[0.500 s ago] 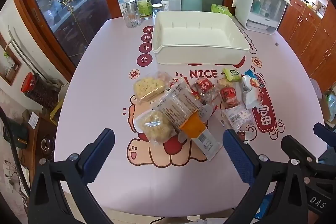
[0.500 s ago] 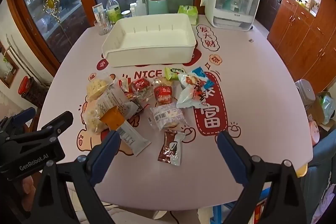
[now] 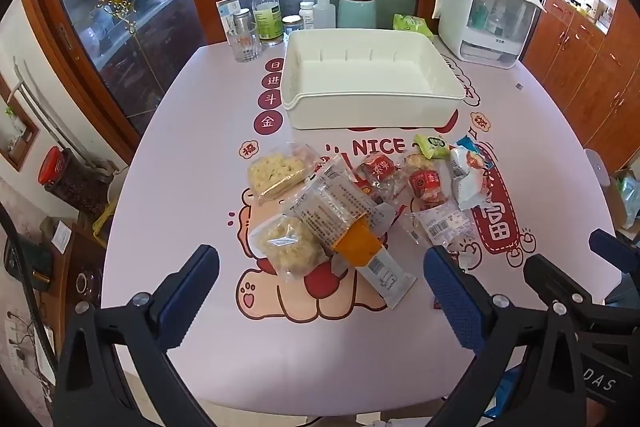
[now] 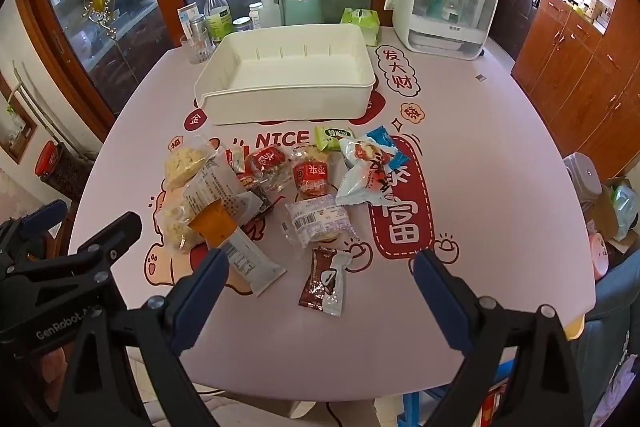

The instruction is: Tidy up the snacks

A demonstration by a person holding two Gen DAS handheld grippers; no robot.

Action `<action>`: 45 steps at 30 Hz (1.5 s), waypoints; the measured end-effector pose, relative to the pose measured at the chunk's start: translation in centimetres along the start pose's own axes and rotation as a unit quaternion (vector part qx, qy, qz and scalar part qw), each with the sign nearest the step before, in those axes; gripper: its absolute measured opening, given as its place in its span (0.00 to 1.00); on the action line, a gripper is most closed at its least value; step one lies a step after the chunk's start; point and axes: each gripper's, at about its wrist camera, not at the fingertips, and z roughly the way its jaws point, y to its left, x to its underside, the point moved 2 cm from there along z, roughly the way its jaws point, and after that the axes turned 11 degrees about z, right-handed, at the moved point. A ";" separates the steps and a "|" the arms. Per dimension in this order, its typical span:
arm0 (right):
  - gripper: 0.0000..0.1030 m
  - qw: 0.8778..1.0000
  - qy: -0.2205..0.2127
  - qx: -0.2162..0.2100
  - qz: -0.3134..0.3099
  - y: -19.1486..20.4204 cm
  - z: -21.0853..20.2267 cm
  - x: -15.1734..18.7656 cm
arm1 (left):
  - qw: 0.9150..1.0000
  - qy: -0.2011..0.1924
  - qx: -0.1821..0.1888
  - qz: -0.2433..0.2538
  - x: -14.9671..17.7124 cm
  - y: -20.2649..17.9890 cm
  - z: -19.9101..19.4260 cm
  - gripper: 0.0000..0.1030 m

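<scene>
White plastic makes the bin (image 3: 370,83), which stands with nothing in it on the far half of the pink worktop (image 3: 192,155), its near wall just beyond the printed word "NICE". The snacks lie loose in a heap in front of it, near the middle of the worktop.

On the left of the heap are two clear bags of pale yellow puffed pieces (image 3: 286,247). A long clear packet with an orange band (image 3: 352,227) lies tilted over them and over its neighbours. To the right are two red-labelled cakes (image 4: 312,173), a clear packet with a barcode (image 4: 320,221), a small green packet (image 4: 334,137) near the bin, and a white and blue bag (image 4: 366,171). A brown and white sachet (image 4: 324,279) lies alone, closest to the near edge.

The left hand-held gripper (image 3: 320,291) hovers over the near edge, fingers wide apart, holding nothing. The right hand-held gripper (image 4: 320,295) hovers beside it, also wide apart and holding nothing; the sachet shows between its blue pads (image 4: 200,291).

Bottles and a ribbed glass (image 3: 246,45) stand at the far edge, and a white appliance (image 3: 484,15) at the far right.
</scene>
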 end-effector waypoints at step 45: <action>0.92 1.000 -0.010 -0.007 0.011 -0.8 -0.8 1.1 | 1.000 -0.002 0.003 0.006 0.5 -0.7 -0.6 0.99</action>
